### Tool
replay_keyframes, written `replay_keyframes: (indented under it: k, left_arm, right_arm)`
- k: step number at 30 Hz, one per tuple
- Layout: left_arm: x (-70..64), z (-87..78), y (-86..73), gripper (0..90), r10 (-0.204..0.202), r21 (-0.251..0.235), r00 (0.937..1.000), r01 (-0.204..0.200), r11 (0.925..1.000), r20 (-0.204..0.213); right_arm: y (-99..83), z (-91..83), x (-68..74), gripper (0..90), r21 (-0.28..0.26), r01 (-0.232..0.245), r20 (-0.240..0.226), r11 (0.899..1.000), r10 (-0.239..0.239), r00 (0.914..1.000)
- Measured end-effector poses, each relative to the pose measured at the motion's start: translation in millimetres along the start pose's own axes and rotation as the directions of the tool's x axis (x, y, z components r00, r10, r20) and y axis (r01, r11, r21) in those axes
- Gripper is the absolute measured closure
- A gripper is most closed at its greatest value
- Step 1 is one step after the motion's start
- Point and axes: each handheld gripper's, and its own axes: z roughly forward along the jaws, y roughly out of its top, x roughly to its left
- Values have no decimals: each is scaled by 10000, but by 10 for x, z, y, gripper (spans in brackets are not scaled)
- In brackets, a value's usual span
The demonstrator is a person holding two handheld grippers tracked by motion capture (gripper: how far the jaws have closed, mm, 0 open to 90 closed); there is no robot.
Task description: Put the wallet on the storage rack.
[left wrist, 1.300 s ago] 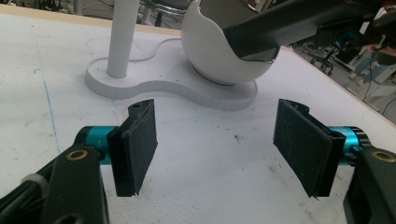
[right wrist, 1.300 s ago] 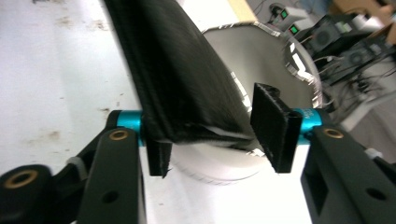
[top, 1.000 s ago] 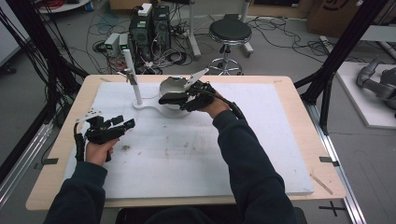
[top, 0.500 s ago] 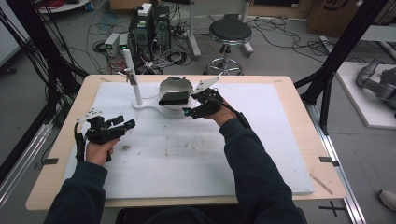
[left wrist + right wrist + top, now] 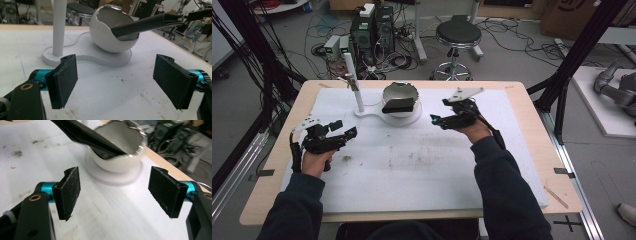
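Across the white mat [image 5: 412, 165], bare room lies between the left gripper [image 5: 343, 134] and right gripper [image 5: 438, 120], both wide open, holding nothing. Behind stands the bowl [image 5: 400, 97] with a dark scoop [image 5: 398, 105], beside a white post [image 5: 353, 80].

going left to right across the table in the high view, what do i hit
left gripper → white upright post → white bowl with the dark flat tool resting in it → right gripper, open and empty beside the bowl.
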Motion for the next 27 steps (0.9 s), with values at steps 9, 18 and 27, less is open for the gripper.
replay_keyframes:
  k: [9,18,27]
  left_arm:
    - [-17,-34,22,197,849,-170,9959,-855,9962,-303]
    - [-45,-32,45,197,981,-286,9944,-993,9947,-400]
    - [-45,-35,44,198,952,-254,9945,-964,9950,-434]
  right_arm:
    - [-682,-521,-80,216,-24,-693,1764,9976,686,9819]
    - [-983,-720,-56,216,-770,-1274,2208,9889,1415,9650]
    - [-1071,-706,-64,216,-683,-1499,2190,9863,1614,9623]
